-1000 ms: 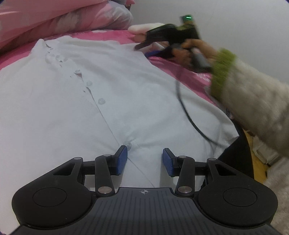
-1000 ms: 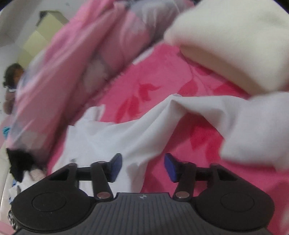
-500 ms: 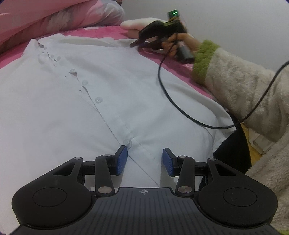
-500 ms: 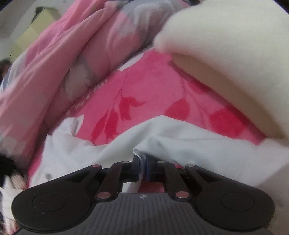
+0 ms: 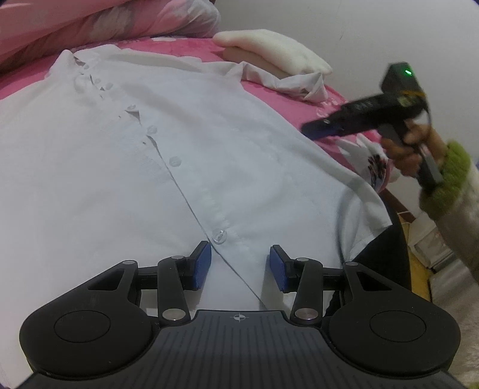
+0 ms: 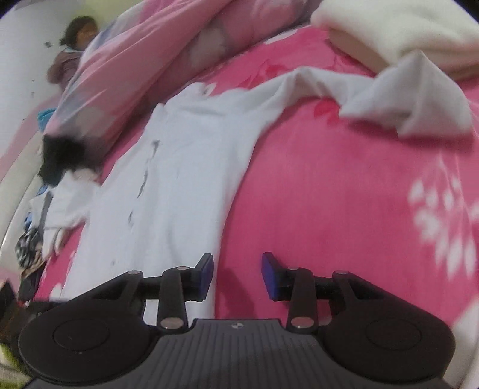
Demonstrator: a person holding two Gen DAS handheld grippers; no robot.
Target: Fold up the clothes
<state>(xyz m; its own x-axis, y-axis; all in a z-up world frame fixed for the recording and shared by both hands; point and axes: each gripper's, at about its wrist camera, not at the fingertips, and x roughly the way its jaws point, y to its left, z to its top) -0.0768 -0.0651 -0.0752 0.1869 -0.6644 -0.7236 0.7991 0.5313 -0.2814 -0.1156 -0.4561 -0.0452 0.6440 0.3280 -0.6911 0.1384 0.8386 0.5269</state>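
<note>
A white button-up shirt [image 5: 149, 179] lies flat, front up, on the pink flowered bed sheet [image 6: 344, 194]. My left gripper [image 5: 239, 263] hovers open over the shirt's hem, its pads on either side of the button placket with the lowest button just ahead. The shirt's sleeve [image 6: 389, 89] stretches out sideways to the cream cushion. My right gripper [image 6: 238, 275] is off the cloth, above bare sheet beside the shirt's side edge; its jaws are opening with nothing between them. In the left wrist view the right gripper [image 5: 311, 131] hangs blurred in a hand with a green cuff.
A pink quilt [image 5: 89, 27] is bunched along the far side. A cream folded cushion [image 5: 269, 45] sits by the sleeve's end. Loose clothes [image 6: 54, 185] are piled beyond the shirt's other side. A person [image 6: 74, 45] sits far back. The bed edge [image 5: 401, 239] drops at right.
Half a second ago the right gripper was pinched on the sleeve near the cushion. It has let go and drawn back toward the shirt's lower side. The sleeve now lies stretched out. The left gripper stayed put.
</note>
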